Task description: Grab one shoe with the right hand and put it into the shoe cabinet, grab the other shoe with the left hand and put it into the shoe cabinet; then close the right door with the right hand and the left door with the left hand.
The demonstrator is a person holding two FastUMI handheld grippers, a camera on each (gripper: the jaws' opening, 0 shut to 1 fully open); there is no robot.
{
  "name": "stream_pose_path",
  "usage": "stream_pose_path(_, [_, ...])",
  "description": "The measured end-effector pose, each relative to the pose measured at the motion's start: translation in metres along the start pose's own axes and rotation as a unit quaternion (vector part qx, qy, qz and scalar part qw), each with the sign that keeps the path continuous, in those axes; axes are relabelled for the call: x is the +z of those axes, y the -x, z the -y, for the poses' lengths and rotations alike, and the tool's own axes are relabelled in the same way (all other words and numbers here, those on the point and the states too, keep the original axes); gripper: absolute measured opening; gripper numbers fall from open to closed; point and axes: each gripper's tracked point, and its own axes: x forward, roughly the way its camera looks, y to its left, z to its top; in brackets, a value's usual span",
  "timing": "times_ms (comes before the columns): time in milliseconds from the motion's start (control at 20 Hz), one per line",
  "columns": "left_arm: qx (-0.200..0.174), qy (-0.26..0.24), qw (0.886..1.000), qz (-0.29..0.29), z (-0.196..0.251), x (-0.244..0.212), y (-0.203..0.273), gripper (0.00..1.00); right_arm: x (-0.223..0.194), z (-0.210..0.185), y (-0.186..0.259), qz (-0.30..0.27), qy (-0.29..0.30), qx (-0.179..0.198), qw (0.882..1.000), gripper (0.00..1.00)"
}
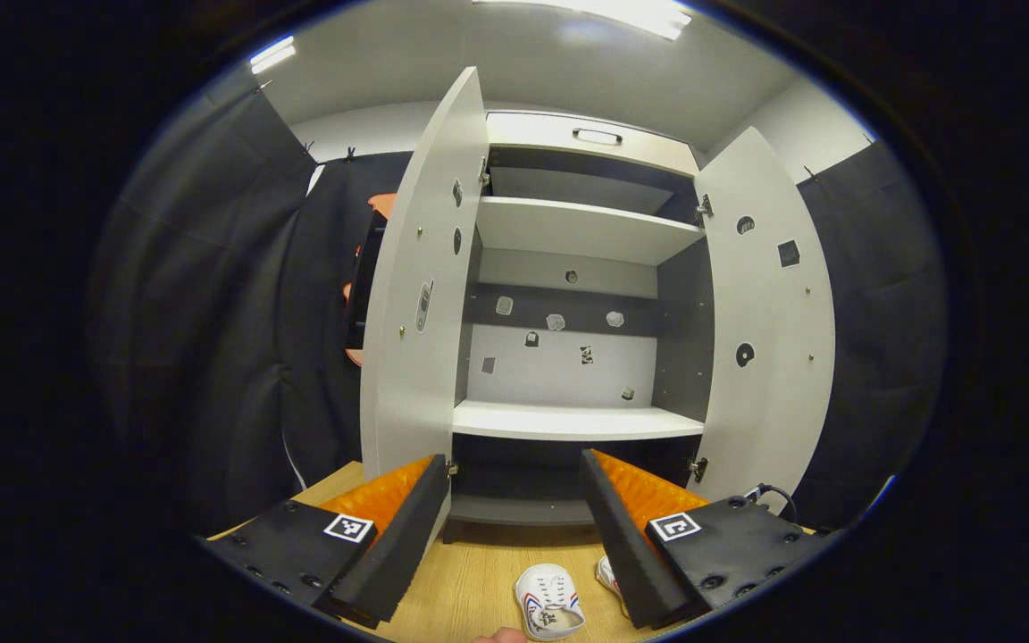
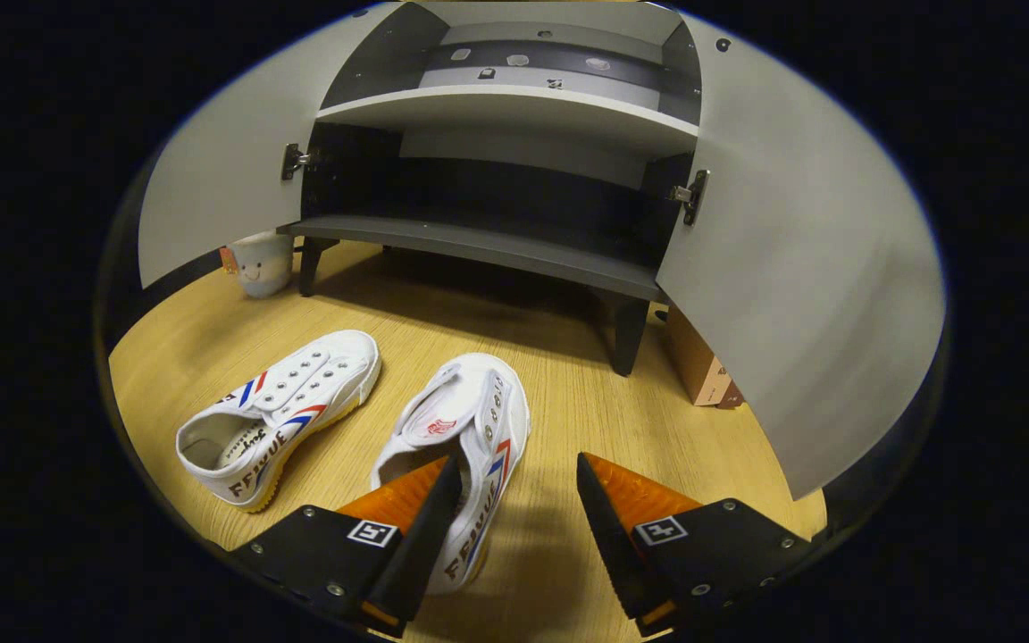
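Read "FEIYUE" in dark letters along the sides of both white shoes, the left shoe (image 2: pixel 275 413) and the right shoe (image 2: pixel 465 451). Saw square coded markers on the tongs, unreadable.

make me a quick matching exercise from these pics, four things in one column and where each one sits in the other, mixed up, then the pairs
Things:
1. mug
2. cardboard box
3. right tongs
4. left shoe

Places:
a. behind the open right door
b. open, over the right shoe
c. on the floor, nothing gripping it
d. by the cabinet's left leg

Pairs: 1-d, 2-a, 3-b, 4-c
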Motion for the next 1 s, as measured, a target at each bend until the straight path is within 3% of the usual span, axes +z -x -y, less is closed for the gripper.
stream_pose_path(250, [0.003, -0.005, 1.0, -0.007, 0.0, -0.004, -0.001, 0.96, 0.007, -0.004, -0.029, 0.004, -0.005, 0.009, 1.0, 0.67])
stream_pose_path(650, [0.011, -0.014, 1.0, -0.025, 0.001, -0.015, 0.0, 0.96, 0.003, -0.006, -0.051, 0.003, -0.022, 0.011, 1.0, 0.35])
stream_pose_path(750, [0.007, -0.017, 0.999, -0.032, 0.004, -0.02, 0.001, 0.96, 0.002, 0.004, -0.053, 0.006, -0.026, -0.003, 1.0, 0.22])
stream_pose_path(800, [0.005, -0.019, 0.999, -0.035, 0.005, -0.021, 0.001, 0.96, 0.003, 0.005, -0.052, 0.008, -0.036, -0.001, 0.999, 0.06])
stream_pose_path(1000, [-0.001, -0.015, 0.999, -0.033, 0.011, -0.022, 0.003, 0.96, 0.018, 0.003, -0.038, 0.025, -0.054, -0.005, 0.998, 0.01])
